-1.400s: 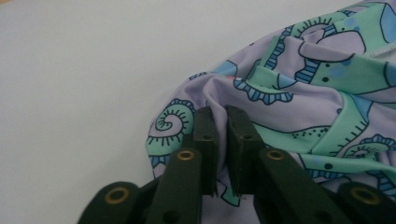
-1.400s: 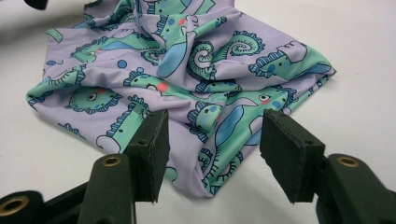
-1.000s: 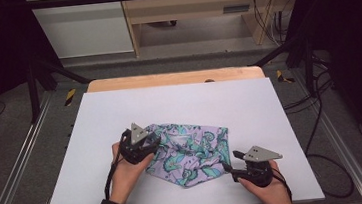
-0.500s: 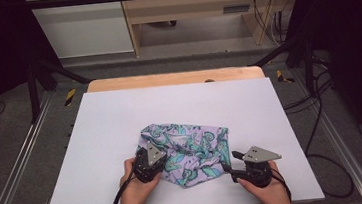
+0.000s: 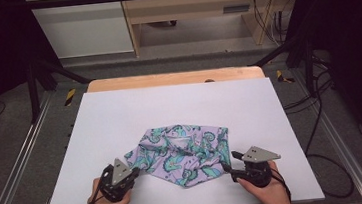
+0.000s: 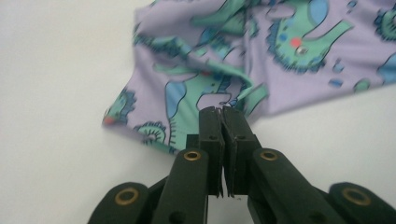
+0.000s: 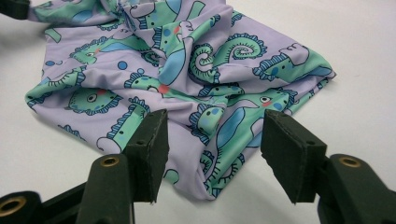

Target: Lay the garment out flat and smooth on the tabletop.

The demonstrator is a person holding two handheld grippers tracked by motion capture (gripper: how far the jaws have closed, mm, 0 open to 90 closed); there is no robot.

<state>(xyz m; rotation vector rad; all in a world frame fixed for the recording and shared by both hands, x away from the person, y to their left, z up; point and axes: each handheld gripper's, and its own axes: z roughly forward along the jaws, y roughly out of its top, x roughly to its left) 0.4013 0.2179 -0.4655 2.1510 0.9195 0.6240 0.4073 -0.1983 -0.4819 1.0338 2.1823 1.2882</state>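
Cloth with a seahorse print on lilac lies crumpled near the front middle of the white table, between your two hands. Your left gripper sits at the cloth's near-left edge; in the left gripper view its jaws have just been closing and now meet, pinching a fold of the cloth's hem. Your right gripper rests at the near-right corner, jaws spread apart with the cloth's corner lying between them, pads not pressing it. Both hands lie low on the table's near edge, grippers pointing inward toward the cloth.
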